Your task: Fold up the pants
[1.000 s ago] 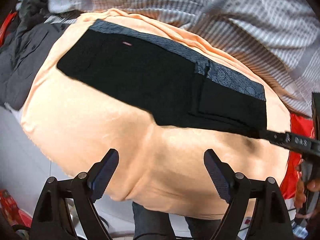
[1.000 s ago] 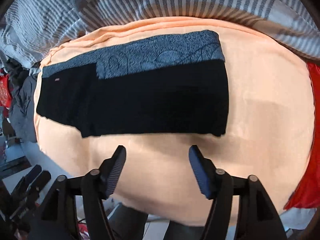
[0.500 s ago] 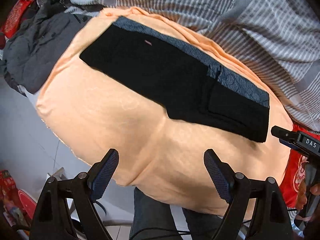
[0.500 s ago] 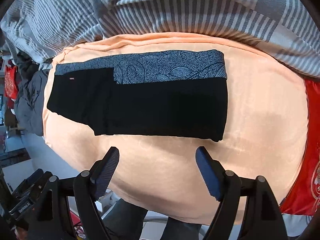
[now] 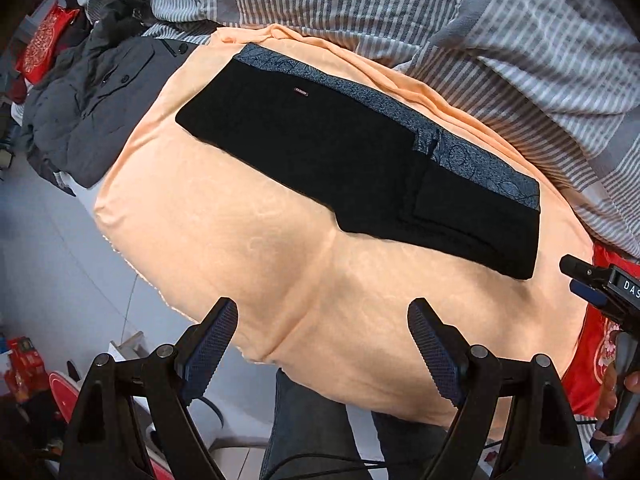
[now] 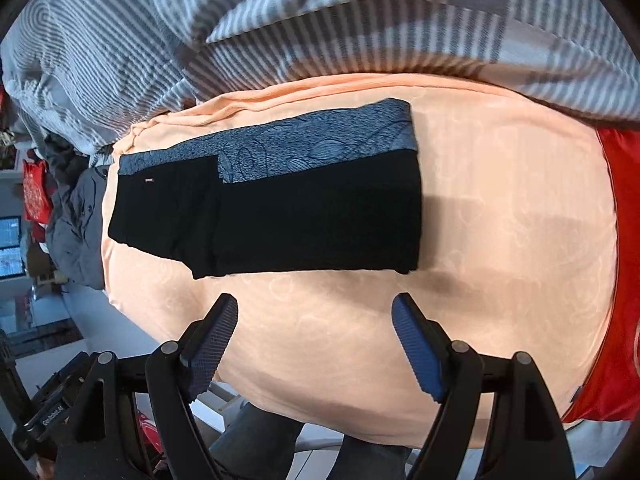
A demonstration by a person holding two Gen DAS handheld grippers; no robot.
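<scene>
Black pants (image 5: 340, 160) with a grey-blue patterned band lie flat and folded over on the peach sheet (image 5: 240, 240); the right wrist view shows the same pants (image 6: 280, 216) as a long rectangle. My left gripper (image 5: 322, 320) hangs open above the sheet's near part, nothing between its fingers. My right gripper (image 6: 314, 316) is also open and empty, held above the sheet just short of the pants' near edge. The right gripper's tip (image 5: 592, 280) shows at the right edge of the left wrist view, clear of the pants' end.
A striped grey-and-white duvet (image 5: 440, 20) is bunched behind the sheet. A dark grey jacket (image 5: 92, 112) lies left of the pants. A red cloth (image 6: 616, 280) sits at the right. The person's legs (image 5: 312, 432) stand at the bed's near edge, with floor at the lower left.
Both grippers have lifted and drawn back from the pants, so more of the bed shows. The right gripper's tip, which was at the pants' right end, now stands clear; its jaws widened slightly.
</scene>
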